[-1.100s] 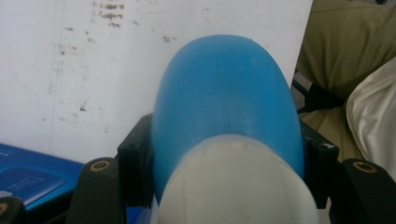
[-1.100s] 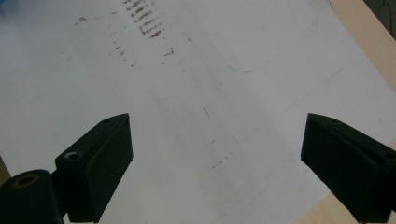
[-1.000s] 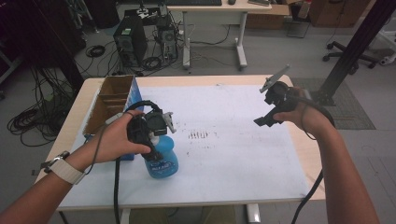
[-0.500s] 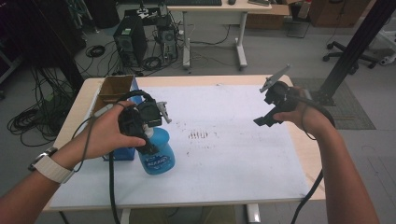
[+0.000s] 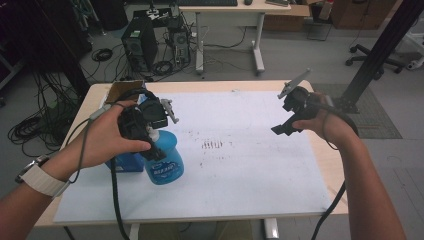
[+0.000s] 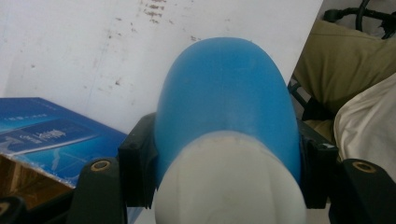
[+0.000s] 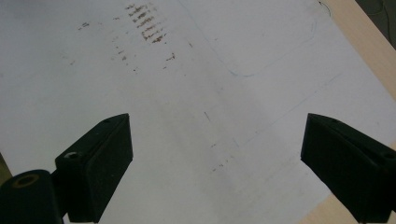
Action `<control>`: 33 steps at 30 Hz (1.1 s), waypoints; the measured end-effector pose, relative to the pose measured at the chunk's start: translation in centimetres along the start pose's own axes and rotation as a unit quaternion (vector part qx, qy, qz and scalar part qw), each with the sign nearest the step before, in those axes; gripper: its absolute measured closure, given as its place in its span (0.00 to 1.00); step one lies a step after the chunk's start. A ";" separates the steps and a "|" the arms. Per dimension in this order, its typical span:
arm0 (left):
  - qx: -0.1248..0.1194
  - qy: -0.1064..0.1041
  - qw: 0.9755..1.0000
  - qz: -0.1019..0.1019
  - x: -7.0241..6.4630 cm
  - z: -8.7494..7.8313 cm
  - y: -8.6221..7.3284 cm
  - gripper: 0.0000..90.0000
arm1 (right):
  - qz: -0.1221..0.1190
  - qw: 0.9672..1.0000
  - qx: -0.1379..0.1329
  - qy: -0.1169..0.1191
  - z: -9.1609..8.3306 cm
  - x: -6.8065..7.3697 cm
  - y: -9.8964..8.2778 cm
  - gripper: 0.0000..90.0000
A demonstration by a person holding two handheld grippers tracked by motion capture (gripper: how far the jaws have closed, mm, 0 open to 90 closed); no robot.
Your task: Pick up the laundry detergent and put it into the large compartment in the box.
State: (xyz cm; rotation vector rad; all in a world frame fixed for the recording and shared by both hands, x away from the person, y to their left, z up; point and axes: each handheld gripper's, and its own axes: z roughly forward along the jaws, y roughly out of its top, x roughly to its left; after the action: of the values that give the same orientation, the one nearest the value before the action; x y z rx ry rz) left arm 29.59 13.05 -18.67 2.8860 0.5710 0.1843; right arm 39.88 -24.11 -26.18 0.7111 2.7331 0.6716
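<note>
A blue spray bottle (image 5: 164, 165) with a white top hangs tilted over the left of the white sheet (image 5: 240, 170). My left gripper (image 5: 150, 136) is shut on its upper part. In the left gripper view the bottle (image 6: 226, 102) sits squeezed between the two black pads (image 6: 137, 158), seen from its white top down. My right gripper (image 5: 281, 129) hovers over the sheet's right side, held still. In the right gripper view its jaws (image 7: 215, 158) stand wide open with nothing between them.
A blue box (image 5: 125, 162) lies on the sheet just left of the bottle. An open cardboard box (image 5: 122, 90) stands at the table's back left corner. Brown smudges (image 5: 214, 145) mark the sheet's middle. The bare table edge (image 5: 325, 165) runs along the right.
My left hand has risen with the bottle, which now sits a little higher and further left and leans. The right gripper has stayed where it was.
</note>
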 end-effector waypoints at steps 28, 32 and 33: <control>0.003 0.022 0.998 -0.066 0.1 -3.8 0.4 0.41 | -0.004 1.000 -0.006 0.000 -0.4 0.0 0.0 0.10; 0.004 0.030 0.996 -0.085 0.2 -4.3 0.5 0.42 | -0.005 1.000 -0.006 0.001 -0.4 0.0 0.0 0.10; 0.004 0.030 0.996 -0.085 0.2 -4.3 0.5 0.42 | -0.005 1.000 -0.006 0.001 -0.4 0.0 0.0 0.10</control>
State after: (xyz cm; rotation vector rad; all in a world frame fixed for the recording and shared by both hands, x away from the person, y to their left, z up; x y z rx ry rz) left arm 29.23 13.39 -14.33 2.8297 0.8267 0.2430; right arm 39.76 -24.29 -25.82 0.6926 2.7298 0.6864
